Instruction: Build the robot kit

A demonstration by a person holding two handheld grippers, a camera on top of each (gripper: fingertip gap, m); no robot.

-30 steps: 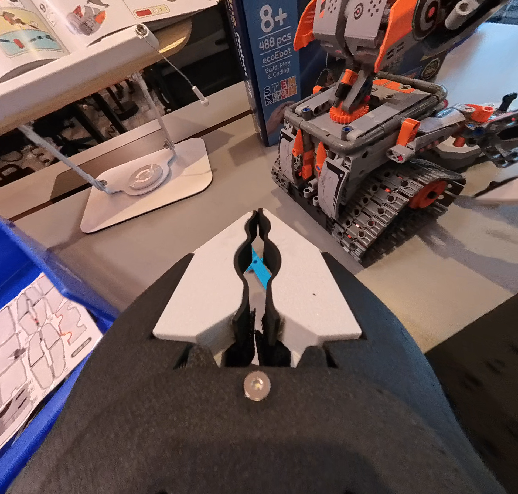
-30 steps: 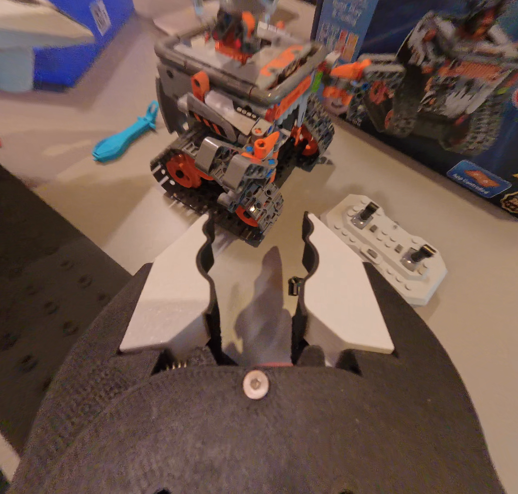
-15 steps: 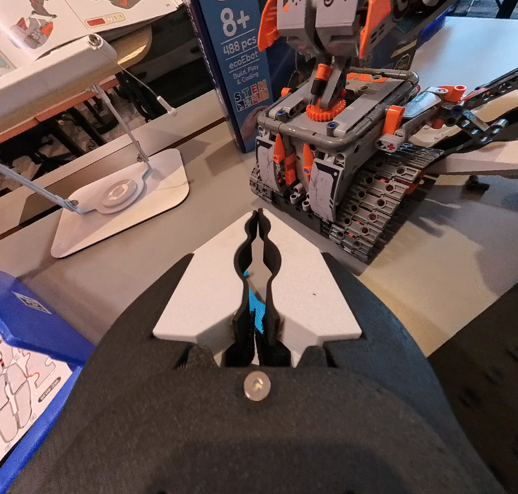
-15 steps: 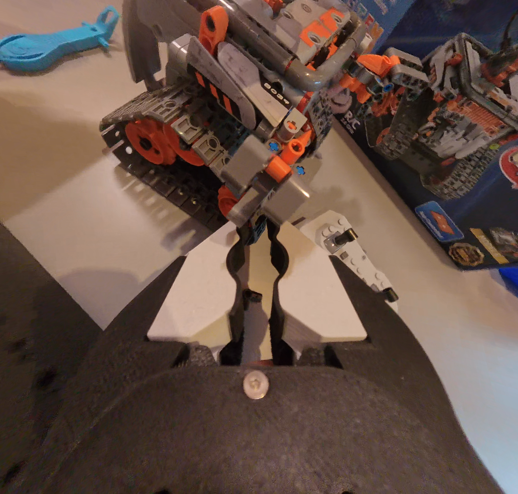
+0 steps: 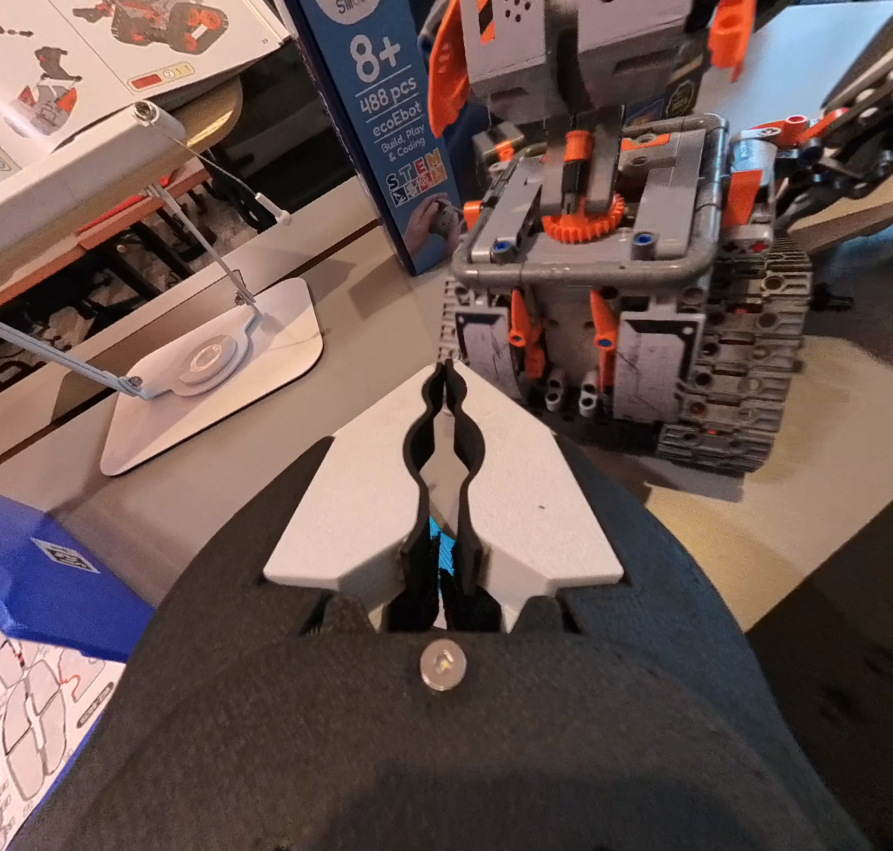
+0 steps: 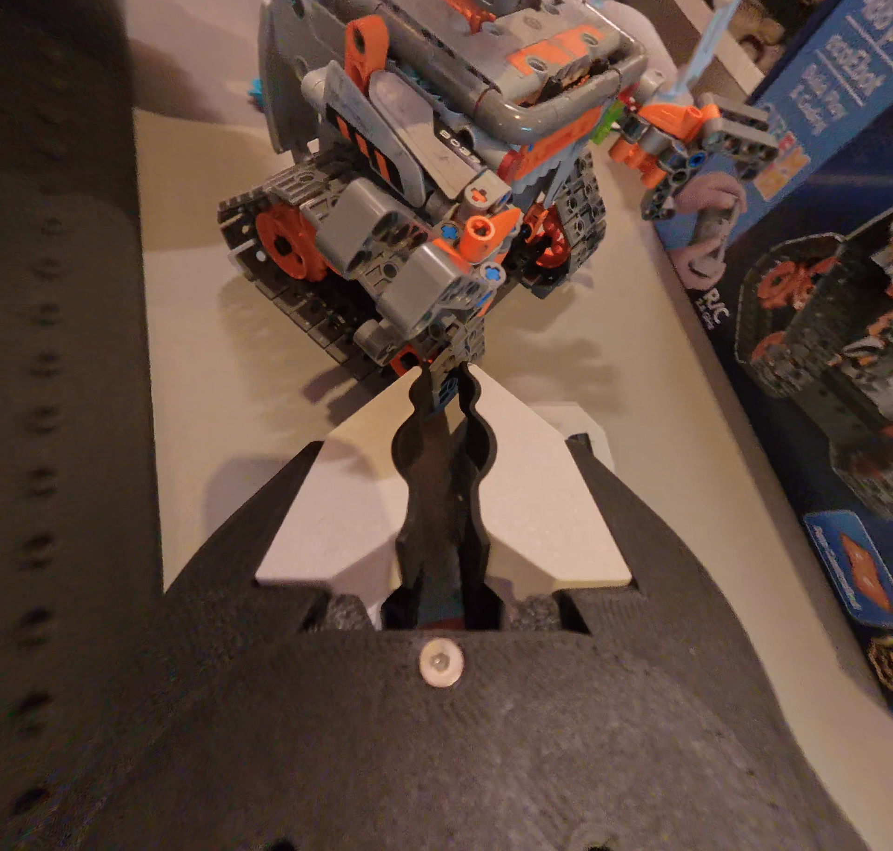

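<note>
1. Two tools flank the model point(image 5: 594, 306) on the worktop point(image 6: 203, 393).
2. Left tool point(image 5: 445, 369), pinched together, grips a blue piece point(image 5: 435, 535), pointing at the model's end.
3. Right tool point(image 6: 442, 373) clamps the model's low arm point(image 6: 447, 369), which points back at it.

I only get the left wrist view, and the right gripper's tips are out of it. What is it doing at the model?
Observer: The right gripper is shut on a dark grey beam at the low front end of the tracked model.
Operator: What does that beam belong to?
Observer: It hangs under a grey arm section with an orange peg that juts out ahead of the tracks.
Operator: Anything beneath the gripper?
Observer: A white flat piece lies on the table, showing just past the gripper's right finger; most of it is hidden.
</note>
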